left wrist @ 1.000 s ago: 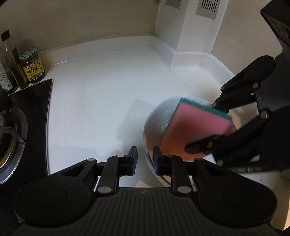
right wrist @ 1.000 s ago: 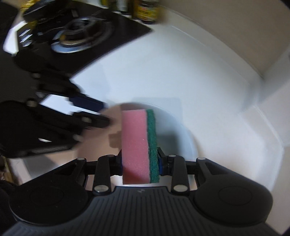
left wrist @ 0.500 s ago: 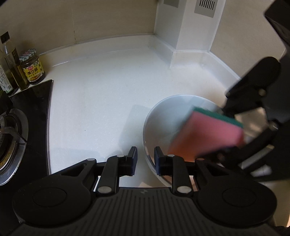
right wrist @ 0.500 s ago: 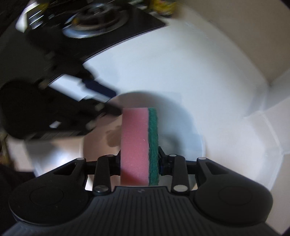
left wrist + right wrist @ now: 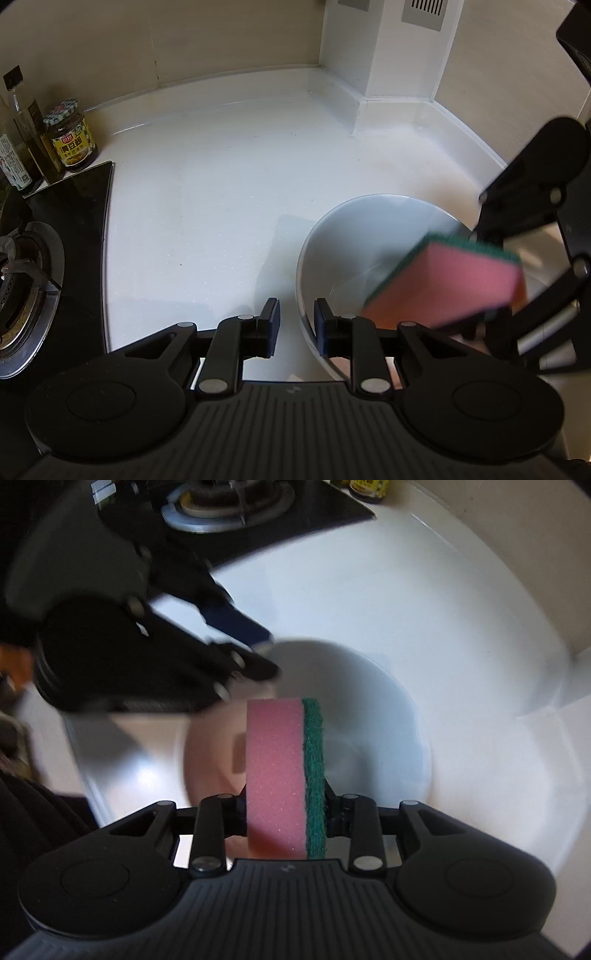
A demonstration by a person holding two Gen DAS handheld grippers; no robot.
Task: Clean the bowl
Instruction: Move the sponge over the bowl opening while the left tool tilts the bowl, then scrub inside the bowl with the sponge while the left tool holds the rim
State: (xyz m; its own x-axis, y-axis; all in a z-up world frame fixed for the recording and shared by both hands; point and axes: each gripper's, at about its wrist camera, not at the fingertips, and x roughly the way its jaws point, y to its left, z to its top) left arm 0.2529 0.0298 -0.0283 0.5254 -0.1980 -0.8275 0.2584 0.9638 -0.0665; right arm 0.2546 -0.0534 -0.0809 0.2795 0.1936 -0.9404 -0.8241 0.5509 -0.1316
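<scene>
A white bowl [image 5: 354, 236] stands on the white counter, also in the right wrist view [image 5: 373, 701]. My left gripper [image 5: 295, 328] is shut on the bowl's near rim, one finger inside and one outside; it appears blurred in the right wrist view [image 5: 258, 653]. My right gripper [image 5: 286, 812] is shut on a pink sponge with a green scouring side [image 5: 284, 771]. In the left wrist view the sponge [image 5: 450, 288] sits inside the bowl at its right side.
A black gas hob with a burner [image 5: 22, 280] lies to the left, also in the right wrist view [image 5: 229, 502]. A sauce jar [image 5: 70, 136] and bottles [image 5: 29, 140] stand by the back wall. A white wall column [image 5: 388, 55] rises behind the bowl.
The sponge has slid from the bowl's middle toward its right side, with the right gripper. The left gripper and the bowl have stayed in place.
</scene>
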